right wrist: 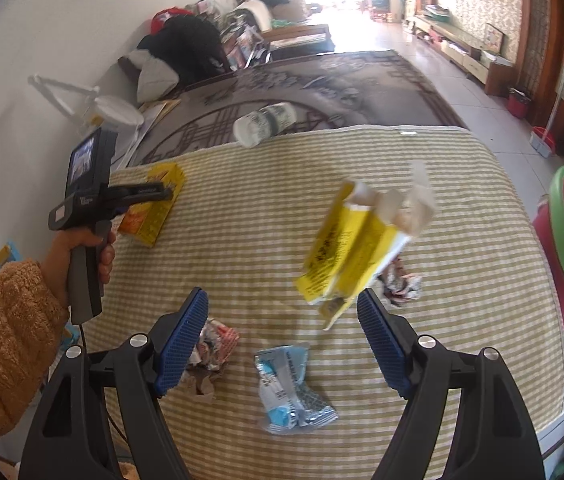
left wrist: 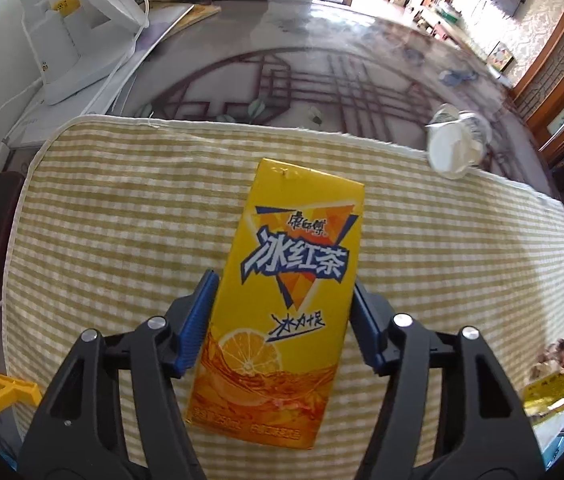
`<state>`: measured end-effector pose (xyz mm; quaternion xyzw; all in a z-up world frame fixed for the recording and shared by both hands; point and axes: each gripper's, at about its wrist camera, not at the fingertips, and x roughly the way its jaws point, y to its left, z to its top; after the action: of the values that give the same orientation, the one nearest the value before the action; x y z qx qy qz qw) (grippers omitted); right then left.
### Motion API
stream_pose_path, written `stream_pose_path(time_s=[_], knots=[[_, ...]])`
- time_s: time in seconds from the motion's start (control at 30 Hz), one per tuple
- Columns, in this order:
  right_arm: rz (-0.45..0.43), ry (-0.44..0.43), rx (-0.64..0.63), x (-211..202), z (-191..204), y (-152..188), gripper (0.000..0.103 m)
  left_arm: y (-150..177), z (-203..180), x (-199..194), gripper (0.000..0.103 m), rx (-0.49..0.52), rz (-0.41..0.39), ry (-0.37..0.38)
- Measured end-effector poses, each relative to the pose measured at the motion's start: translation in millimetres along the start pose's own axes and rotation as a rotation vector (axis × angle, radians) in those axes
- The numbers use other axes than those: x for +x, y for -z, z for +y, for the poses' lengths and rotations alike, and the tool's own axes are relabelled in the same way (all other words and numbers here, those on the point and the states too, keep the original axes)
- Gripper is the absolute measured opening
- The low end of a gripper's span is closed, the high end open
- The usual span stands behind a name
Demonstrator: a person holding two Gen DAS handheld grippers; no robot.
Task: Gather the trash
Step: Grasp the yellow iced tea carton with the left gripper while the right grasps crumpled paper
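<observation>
The left gripper [left wrist: 284, 300] clamps the tea carton [left wrist: 278, 300] lying on the mat [left wrist: 102, 208], so lift straight; the right gripper [right wrist: 282, 340] gapes, yellow wrapper [right wrist: 350, 248] at one o'clock.

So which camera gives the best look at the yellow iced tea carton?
The left wrist view: the iced tea carton lies flat, label up, filling the frame between the left gripper fingers. The right wrist view shows it small, at the mat's far left, partly hidden by that gripper.
</observation>
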<state>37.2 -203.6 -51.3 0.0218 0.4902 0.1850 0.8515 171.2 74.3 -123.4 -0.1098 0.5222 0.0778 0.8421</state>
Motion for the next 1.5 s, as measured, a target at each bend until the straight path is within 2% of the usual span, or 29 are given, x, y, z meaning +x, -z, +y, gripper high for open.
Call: stream_pose_path(time_s=[0.1, 0.23, 0.3, 0.33, 0.47, 0.6, 0.97, 1.17, 1.5], knots=[[0.052, -0.034, -0.05, 14.1, 16.2, 2.4, 0.075, 12.9, -7.2, -21.5, 0.06, 0.017, -0.037, 0.023], [0.144, -0.109, -0.095, 37.7, 39.1, 11.3, 0.075, 36.1, -17.8, -39.9, 0.06, 0.047, -0.037, 0.062], [0.181, -0.122, -0.122, 48.3, 47.4, 15.2, 0.077, 42.1, -20.8, -36.8, 0.061, 0.055, -0.02, 0.067], [0.204, -0.124, -0.139, 55.3, 52.8, 17.5, 0.083, 46.6, -21.5, -32.4, 0.061, 0.061, -0.004, 0.06], [0.274, -0.138, -0.187, 74.7, 69.3, 24.2, 0.084, 54.4, -17.7, -19.7, 0.061, 0.054, 0.05, 0.049], [0.307, -0.122, -0.239, 87.4, 80.2, 29.2, 0.084, 57.0, -15.3, -15.4, 0.061, 0.06, 0.058, 0.037], [0.331, -0.091, -0.25, 99.3, 81.2, 32.5, 0.084, 58.3, -13.0, -13.6, 0.063, 0.033, 0.063, 0.044], [0.313, -0.06, -0.261, 104.5, 82.0, 30.2, 0.082, 56.4, -12.7, -12.4, 0.066, 0.027, 0.061, 0.047], [0.291, -0.061, -0.274, 96.8, 82.6, 31.2, 0.077, 58.1, -13.4, -14.2, 0.067, 0.021, 0.056, 0.041]])
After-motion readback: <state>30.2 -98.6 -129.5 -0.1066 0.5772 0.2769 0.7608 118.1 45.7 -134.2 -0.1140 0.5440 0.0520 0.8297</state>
